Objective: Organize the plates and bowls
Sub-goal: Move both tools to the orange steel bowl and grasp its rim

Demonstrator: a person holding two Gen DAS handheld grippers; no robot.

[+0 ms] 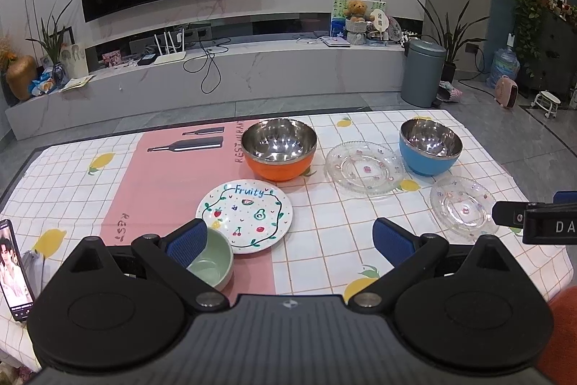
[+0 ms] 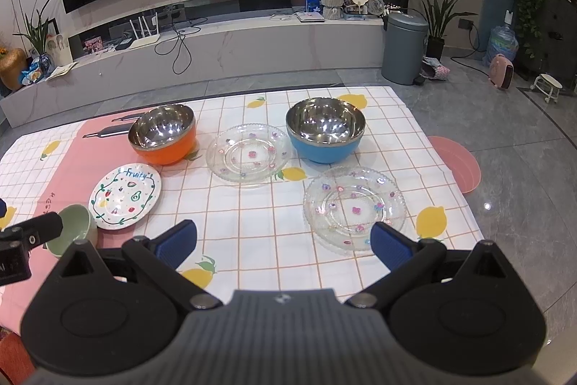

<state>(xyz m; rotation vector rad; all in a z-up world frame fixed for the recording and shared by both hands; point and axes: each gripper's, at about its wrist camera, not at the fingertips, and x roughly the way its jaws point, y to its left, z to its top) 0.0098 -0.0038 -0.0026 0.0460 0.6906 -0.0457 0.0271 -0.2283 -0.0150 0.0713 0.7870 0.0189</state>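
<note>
Left wrist, left gripper (image 1: 290,240): spread, empty, above the table's near edge; green bowl (image 1: 211,264) beside its left finger.
Left wrist, stacking: none; orange bowl (image 1: 278,148), Fruity plate (image 1: 245,217) apart.
Right wrist, right gripper (image 2: 285,240): spread, empty; near glass plate (image 2: 355,206) just ahead.
Right wrist, remaining: blue bowl (image 2: 325,135), far glass plate (image 2: 249,153) separate. Judged: all sorting outstanding.

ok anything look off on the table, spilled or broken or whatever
Nothing spilled or broken. The only stray is a phone at the table's left edge with a video playing, not dishware. The orange bowl, blue bowl, green bowl and all three plates sit upright and empty.
</note>
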